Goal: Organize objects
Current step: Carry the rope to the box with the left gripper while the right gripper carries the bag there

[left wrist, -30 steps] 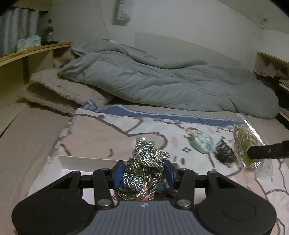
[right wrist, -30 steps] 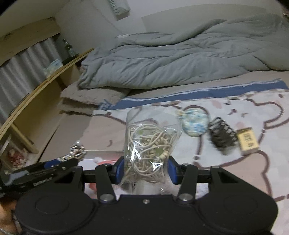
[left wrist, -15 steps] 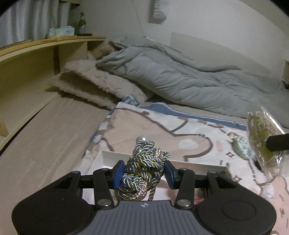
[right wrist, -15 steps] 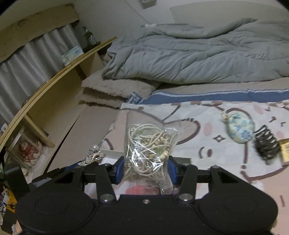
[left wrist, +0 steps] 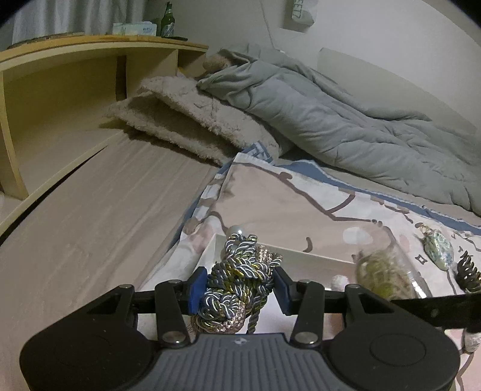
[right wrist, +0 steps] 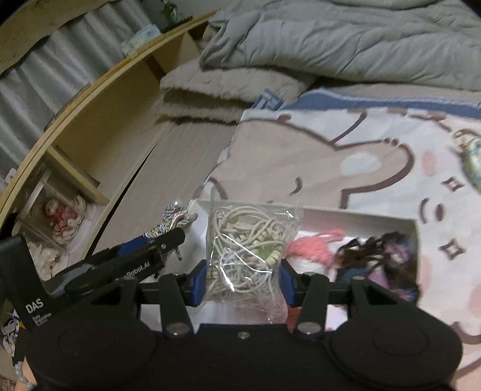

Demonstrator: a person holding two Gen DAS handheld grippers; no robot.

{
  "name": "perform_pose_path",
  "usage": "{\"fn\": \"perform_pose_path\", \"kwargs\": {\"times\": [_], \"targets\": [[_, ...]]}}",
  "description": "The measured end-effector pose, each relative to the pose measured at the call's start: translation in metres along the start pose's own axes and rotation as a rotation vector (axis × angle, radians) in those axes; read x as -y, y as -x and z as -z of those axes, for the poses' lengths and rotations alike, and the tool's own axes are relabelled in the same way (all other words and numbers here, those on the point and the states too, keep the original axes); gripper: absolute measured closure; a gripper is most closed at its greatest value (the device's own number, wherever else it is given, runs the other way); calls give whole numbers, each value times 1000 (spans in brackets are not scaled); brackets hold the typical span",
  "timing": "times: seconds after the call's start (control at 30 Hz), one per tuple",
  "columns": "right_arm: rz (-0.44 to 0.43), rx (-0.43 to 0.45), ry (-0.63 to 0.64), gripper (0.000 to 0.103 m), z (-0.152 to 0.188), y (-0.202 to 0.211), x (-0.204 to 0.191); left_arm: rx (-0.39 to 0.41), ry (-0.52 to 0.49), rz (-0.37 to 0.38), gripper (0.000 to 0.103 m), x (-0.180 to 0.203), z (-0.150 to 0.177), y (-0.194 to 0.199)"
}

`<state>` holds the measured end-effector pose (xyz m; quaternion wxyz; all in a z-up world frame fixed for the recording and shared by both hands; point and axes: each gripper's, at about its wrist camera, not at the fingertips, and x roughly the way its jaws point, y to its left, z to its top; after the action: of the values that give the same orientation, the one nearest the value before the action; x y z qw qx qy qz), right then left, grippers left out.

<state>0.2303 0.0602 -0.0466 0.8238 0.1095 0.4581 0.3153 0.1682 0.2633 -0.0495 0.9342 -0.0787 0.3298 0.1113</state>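
Jaws of both grippers, the left gripper [left wrist: 239, 290] and right gripper [right wrist: 243, 281], pinched loads over the white box's [right wrist: 354, 217] left end: braided cord bundle [left wrist: 237, 282], bagged beads [right wrist: 249, 249]. Lowering each inside the rim before letting go seemed wise.

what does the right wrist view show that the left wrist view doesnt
Only the right wrist view: the inside of the white box, holding a pink tuft and dark tangled items, plus a doll in the shelf cubby.

Only the left wrist view: a black hair claw on the blanket and the tissue pack on the shelf.

Both: the left hand-held gripper shut on the braided cord bundle, the right hand-held gripper shut on the bag of beaded strings, the grey duvet and the floral pouch.
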Motion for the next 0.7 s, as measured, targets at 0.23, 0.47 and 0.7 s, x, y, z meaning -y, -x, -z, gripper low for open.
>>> {"fn": "perform_pose_path", "kwargs": {"times": [0.23, 0.47, 0.7], "targets": [[-59, 56, -52, 31, 8, -25, 13, -22, 3, 39, 49, -2, 4, -11], [-31, 40, -116, 32, 11, -34, 27, -52, -27, 26, 44, 0, 8, -15], [-56, 41, -98, 55, 12, -32, 22, -60, -38, 36, 51, 1, 7, -6]]}}
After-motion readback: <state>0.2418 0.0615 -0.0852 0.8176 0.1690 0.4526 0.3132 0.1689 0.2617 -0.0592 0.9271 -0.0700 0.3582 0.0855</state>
